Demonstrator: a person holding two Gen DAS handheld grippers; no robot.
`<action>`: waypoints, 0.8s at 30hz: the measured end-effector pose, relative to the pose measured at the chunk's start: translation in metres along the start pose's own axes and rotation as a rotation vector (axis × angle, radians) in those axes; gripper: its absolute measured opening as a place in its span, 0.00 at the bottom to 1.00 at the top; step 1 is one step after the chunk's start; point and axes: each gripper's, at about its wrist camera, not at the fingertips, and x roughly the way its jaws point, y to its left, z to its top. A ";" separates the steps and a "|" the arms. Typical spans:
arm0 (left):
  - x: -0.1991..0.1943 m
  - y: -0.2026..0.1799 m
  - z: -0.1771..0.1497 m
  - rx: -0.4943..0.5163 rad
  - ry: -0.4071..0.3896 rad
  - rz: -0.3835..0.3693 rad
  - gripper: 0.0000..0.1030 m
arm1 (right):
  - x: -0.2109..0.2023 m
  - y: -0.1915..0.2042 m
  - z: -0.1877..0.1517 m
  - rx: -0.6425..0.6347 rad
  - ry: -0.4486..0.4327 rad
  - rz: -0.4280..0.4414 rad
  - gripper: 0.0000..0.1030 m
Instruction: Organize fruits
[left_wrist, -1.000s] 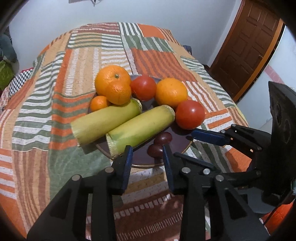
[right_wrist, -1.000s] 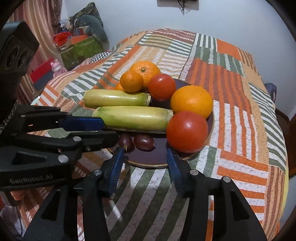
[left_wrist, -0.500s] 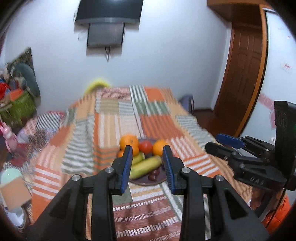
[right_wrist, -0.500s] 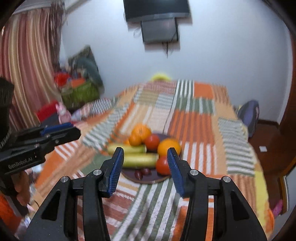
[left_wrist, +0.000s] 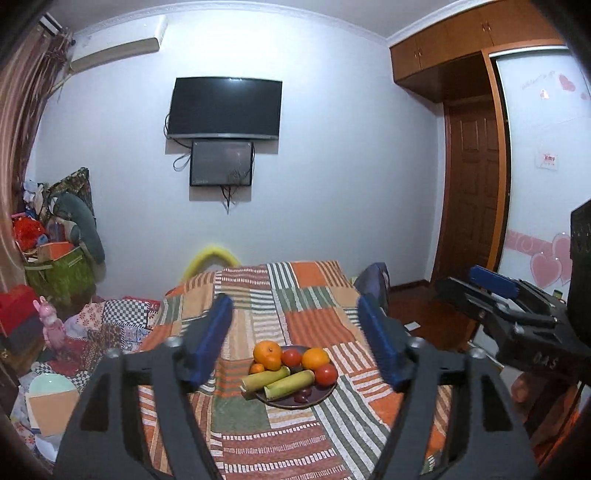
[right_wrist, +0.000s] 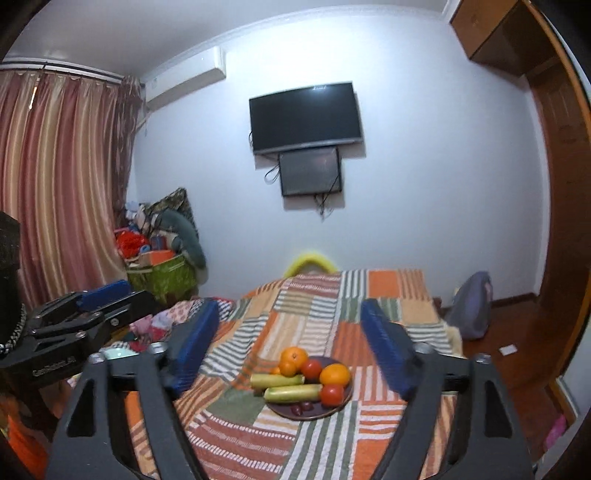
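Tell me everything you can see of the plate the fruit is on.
The plate is round, shallow, dark purplish-brown, and looks glazed. It lies flat on the striped patchwork bedspread, towards its near end. It carries oranges, two tomatoes, two pale green stalk pieces whose ends overhang its left rim, and small dark red fruits at the front. Neither open gripper touches it.

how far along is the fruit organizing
It looks done: oranges, tomatoes and two green stalks all sit together on the dark plate on the patchwork bedspread. Nothing is in hand; left gripper and right gripper are open and empty. No loose fruit is visible.
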 end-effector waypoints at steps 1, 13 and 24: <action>-0.003 0.000 0.000 -0.003 -0.005 -0.001 0.78 | -0.002 0.003 -0.001 -0.006 -0.014 -0.017 0.87; -0.018 -0.011 -0.004 0.035 -0.038 0.017 0.93 | -0.015 0.007 -0.010 -0.011 -0.026 -0.055 1.00; -0.017 -0.015 -0.007 0.037 -0.034 0.023 0.96 | -0.020 0.005 -0.010 -0.012 -0.025 -0.061 1.00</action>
